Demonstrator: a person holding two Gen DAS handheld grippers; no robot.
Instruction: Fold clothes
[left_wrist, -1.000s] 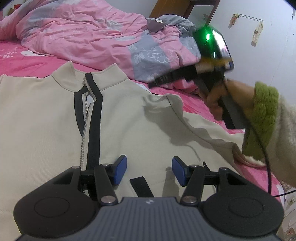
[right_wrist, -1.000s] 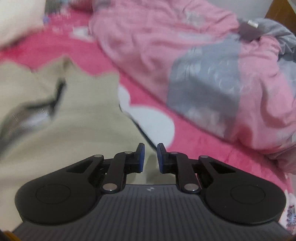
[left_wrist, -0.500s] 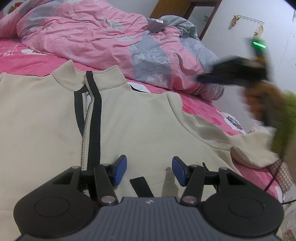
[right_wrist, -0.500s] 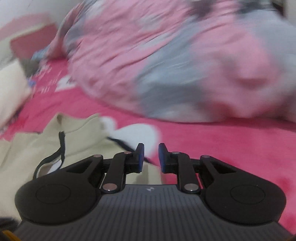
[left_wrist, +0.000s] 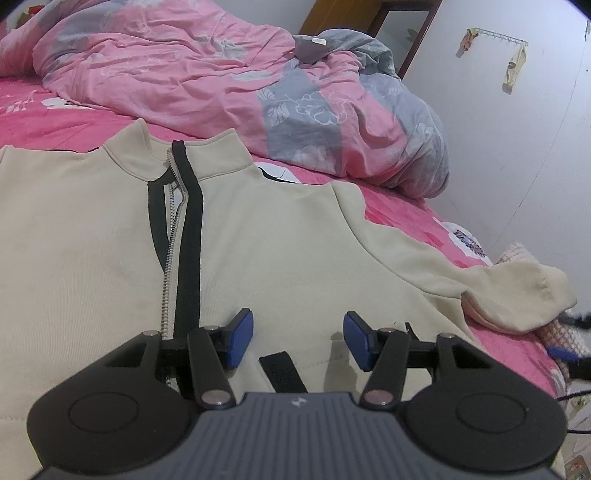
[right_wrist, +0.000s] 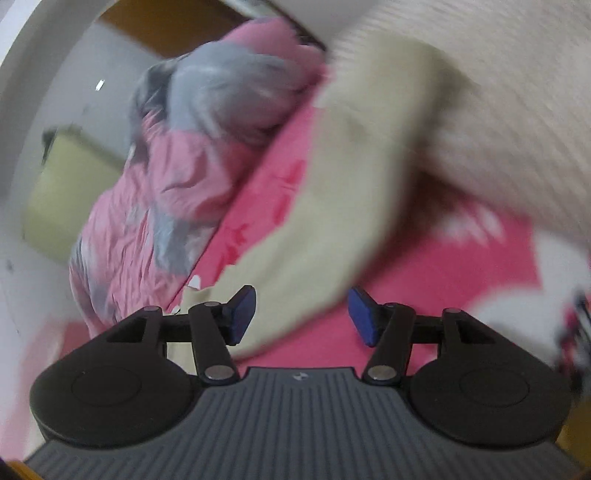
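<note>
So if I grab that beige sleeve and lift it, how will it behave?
The sleeve will probably flop and drape; it lies limp and bunched at the cuff. It looks like thick knit, so likely grippy, and the sweatshirt may drag along.

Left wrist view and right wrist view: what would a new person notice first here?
A cream zip-neck sweatshirt lies flat across the pink bed sheet, directly ahead of the open left gripper. Behind it sits a crumpled pink and grey quilt. The open right gripper points at the sweatshirt's blurred sleeve.
</note>
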